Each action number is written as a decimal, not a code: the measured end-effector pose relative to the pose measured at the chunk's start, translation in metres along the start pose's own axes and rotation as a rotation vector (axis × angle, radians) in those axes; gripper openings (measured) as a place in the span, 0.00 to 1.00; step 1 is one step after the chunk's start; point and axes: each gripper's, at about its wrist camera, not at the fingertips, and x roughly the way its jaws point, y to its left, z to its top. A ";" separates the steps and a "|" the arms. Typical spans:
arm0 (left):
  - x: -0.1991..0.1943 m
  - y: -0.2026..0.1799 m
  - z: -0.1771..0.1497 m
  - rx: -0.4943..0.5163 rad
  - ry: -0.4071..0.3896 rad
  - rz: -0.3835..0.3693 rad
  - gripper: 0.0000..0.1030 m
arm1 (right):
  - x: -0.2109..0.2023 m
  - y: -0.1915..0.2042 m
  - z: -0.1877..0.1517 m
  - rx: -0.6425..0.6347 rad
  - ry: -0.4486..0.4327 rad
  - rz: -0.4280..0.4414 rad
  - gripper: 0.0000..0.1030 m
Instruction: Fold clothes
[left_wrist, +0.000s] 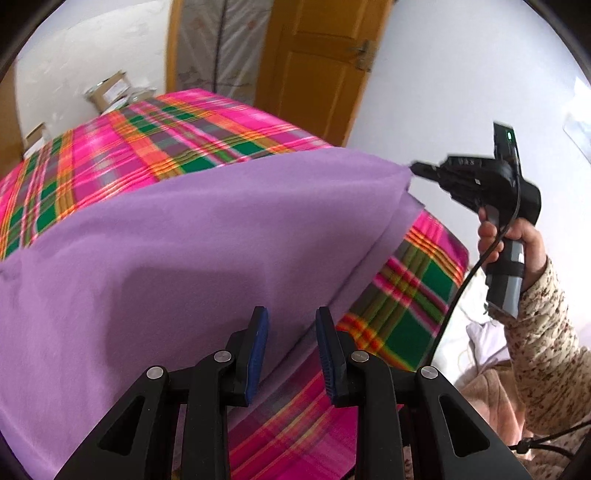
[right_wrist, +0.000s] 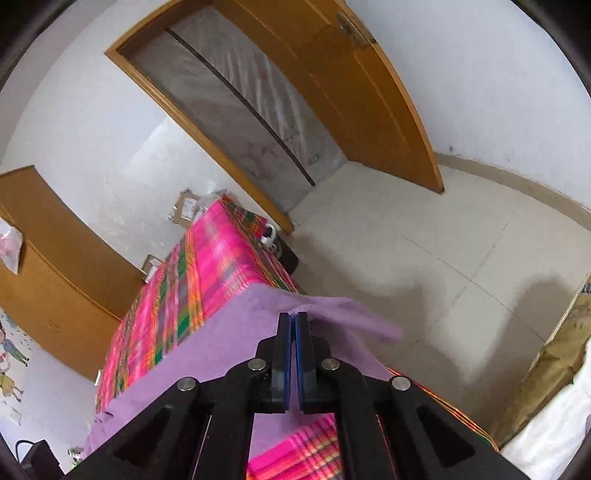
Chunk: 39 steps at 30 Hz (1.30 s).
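A lilac cloth (left_wrist: 192, 236) lies spread over a bed with a pink, green and orange plaid cover (left_wrist: 147, 136). My left gripper (left_wrist: 291, 317) is open just above the cloth's near edge, with nothing between its blue pads. My right gripper (left_wrist: 415, 169) is shut on the cloth's far right corner and holds it lifted off the bed. In the right wrist view the right gripper (right_wrist: 292, 315) has its pads pressed together on the lilac cloth (right_wrist: 332, 314), whose corner flops over past the tips. A person's hand (left_wrist: 517, 240) holds the right gripper's handle.
Cardboard boxes (left_wrist: 110, 90) sit at the bed's far end by a white wall. A yellow wooden door (right_wrist: 369, 96) stands open onto a tiled floor (right_wrist: 424, 236). A wooden headboard (right_wrist: 48, 243) is on the left. White bedding (right_wrist: 554, 432) lies at lower right.
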 end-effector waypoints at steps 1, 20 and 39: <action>0.002 -0.005 0.002 0.020 0.000 0.007 0.27 | -0.003 0.003 0.002 -0.004 -0.010 0.008 0.02; 0.029 -0.032 0.015 0.116 0.018 0.172 0.26 | -0.019 0.012 0.013 -0.028 -0.038 0.037 0.02; 0.003 -0.038 0.012 0.081 -0.040 0.096 0.02 | -0.027 0.001 0.009 -0.065 -0.036 -0.024 0.02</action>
